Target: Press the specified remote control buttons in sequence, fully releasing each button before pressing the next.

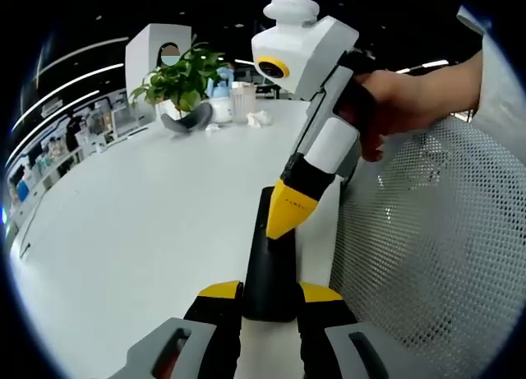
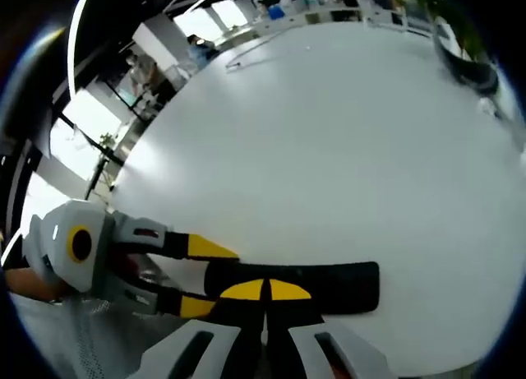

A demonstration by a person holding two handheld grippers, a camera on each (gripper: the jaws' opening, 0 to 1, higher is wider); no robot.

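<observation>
A black remote control lies lengthwise on the white table. My left gripper is shut on its near end, one yellow tip on each side. My right gripper comes down from the upper right in a person's hand, jaws shut, with its yellow tip touching the remote's top face about halfway along. In the right gripper view the shut right gripper rests on the remote control, and the left gripper clamps the remote's left end. No buttons can be made out.
A white mesh chair back stands close on the right of the table edge. At the table's far end are a potted plant, a clear cup and small white items. Office shelves line the left background.
</observation>
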